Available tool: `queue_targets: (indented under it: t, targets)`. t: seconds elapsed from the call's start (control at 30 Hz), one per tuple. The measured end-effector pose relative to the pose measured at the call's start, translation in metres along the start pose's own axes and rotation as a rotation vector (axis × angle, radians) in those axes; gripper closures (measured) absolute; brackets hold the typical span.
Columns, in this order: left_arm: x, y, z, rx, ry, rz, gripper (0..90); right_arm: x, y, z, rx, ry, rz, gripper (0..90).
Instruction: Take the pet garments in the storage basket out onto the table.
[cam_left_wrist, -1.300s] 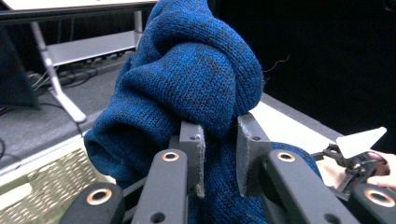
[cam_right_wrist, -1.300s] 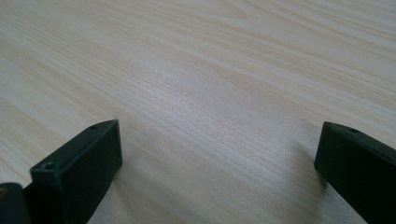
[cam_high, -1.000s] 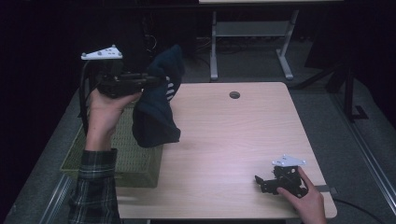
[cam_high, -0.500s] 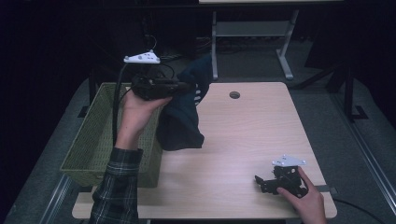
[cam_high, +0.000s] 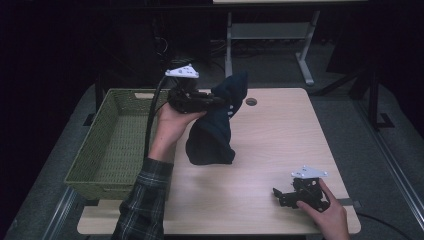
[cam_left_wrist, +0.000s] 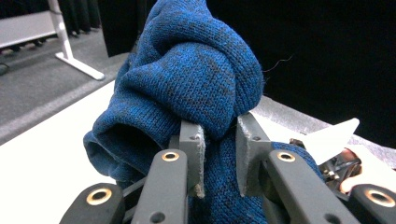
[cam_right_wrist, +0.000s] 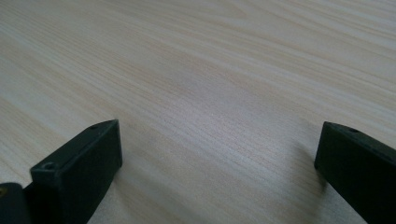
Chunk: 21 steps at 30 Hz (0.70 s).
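A dark blue knitted garment (cam_high: 212, 140) hangs bunched from my left gripper (cam_high: 226, 104), and its lower end reaches the wooden table (cam_high: 280, 135) near the middle. Seen from the left gripper view, my left gripper (cam_left_wrist: 219, 140) has both jaws pinched on a fold of the blue knit garment (cam_left_wrist: 196, 79). My right gripper (cam_high: 282, 195) rests low at the table's front right, held by a hand. In the right gripper view, my right gripper (cam_right_wrist: 217, 135) stands wide open over bare wood (cam_right_wrist: 210, 70), with nothing between the jaws.
A green woven basket (cam_high: 107, 150) sits at the table's left edge, beside the person's plaid sleeve (cam_high: 145, 205). A round cable hole (cam_high: 251, 101) lies at the table's far edge. A desk frame (cam_high: 270, 35) stands on the floor beyond.
My left gripper has carried the blue garment to the right, from above the basket to over the middle of the table. The right gripper has stayed put.
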<state>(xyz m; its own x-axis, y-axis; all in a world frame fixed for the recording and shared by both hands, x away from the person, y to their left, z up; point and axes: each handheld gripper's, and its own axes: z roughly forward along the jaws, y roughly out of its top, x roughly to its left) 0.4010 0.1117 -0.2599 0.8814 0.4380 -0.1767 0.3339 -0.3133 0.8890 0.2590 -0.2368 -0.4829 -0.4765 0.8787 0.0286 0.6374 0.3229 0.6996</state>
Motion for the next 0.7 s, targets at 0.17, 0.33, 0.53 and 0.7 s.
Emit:
queue_targets:
  t: [0.17, 0.33, 0.53, 0.7]
  targets:
    - [0.007, -0.012, 0.027, 0.023, -0.011, -0.012, 75.2, 0.0, 0.0, 0.0, 0.0, 0.0, 0.0, 0.4]
    - [0.01, -0.02, 0.052, 0.032, -0.014, -0.007, 75.2, 0.0, 0.0, 0.0, 0.0, 0.0, 0.0, 0.4]
    - [0.008, -0.026, 0.083, 0.06, -0.039, 0.028, 75.1, 0.0, 0.0, 0.0, -0.001, 0.0, 0.001, 0.4]
    - [0.007, -0.033, 0.109, 0.068, -0.069, 0.022, 74.9, 0.0, 0.0, 0.0, 0.0, 0.001, 0.001, 0.4]
